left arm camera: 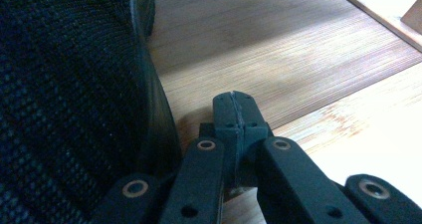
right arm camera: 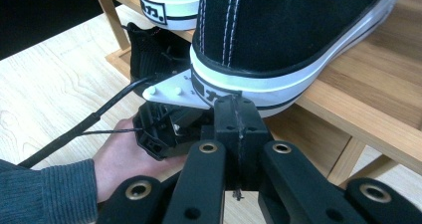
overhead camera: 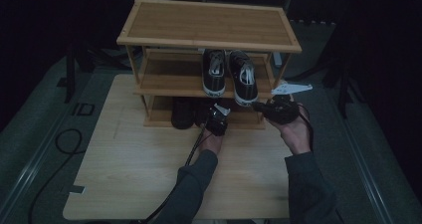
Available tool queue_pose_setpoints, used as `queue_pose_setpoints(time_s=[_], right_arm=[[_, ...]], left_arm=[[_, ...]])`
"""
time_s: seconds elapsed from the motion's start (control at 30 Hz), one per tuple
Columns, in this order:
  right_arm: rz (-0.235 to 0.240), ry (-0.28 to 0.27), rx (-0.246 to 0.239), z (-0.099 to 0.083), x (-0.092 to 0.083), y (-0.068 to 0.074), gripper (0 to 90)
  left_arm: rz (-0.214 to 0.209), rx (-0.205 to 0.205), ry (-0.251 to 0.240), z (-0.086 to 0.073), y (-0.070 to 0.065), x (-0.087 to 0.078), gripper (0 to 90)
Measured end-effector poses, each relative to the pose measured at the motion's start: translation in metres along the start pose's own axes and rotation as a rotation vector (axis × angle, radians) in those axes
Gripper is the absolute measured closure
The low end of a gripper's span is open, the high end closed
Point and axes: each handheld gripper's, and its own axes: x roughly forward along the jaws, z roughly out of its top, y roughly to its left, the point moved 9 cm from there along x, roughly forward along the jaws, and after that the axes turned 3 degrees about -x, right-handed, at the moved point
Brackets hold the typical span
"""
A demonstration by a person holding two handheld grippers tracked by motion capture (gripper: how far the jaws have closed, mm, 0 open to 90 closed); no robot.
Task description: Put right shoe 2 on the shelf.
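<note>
A pair of black canvas sneakers with white soles (overhead camera: 229, 73) stands on the middle shelf of a bamboo shoe rack (overhead camera: 209, 25), heels toward me. On the bottom shelf sit black mesh shoes (overhead camera: 183, 113). My left gripper (overhead camera: 213, 115) is at the bottom shelf, shut and empty, its tips (left arm camera: 235, 109) just right of a mesh shoe (left arm camera: 64, 99). My right gripper (overhead camera: 259, 105) is shut with nothing in it. Its tips (right arm camera: 238, 114) sit right below the heel of the right sneaker (right arm camera: 288, 30), and I cannot tell whether they touch it.
The rack stands at the back of a light wooden table (overhead camera: 139, 174). The rack's top shelf is bare. A cable (overhead camera: 194, 144) trails from the left gripper over the table. A dark mat and floor surround the table.
</note>
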Motion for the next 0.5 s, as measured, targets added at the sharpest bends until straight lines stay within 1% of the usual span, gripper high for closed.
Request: queue_pose_setpoints(time_s=[0.27,0.5], right_arm=[[0.024,0.008,-0.025,0.007,0.01,0.007,90.0],[0.038,0.014,-0.025,0.009,0.015,0.006,90.0]], left_arm=[[0.001,0.005,-0.003,0.0,0.0,0.0,90.0],[0.001,0.0,-0.003,0.0,0.0,0.0,90.0]])
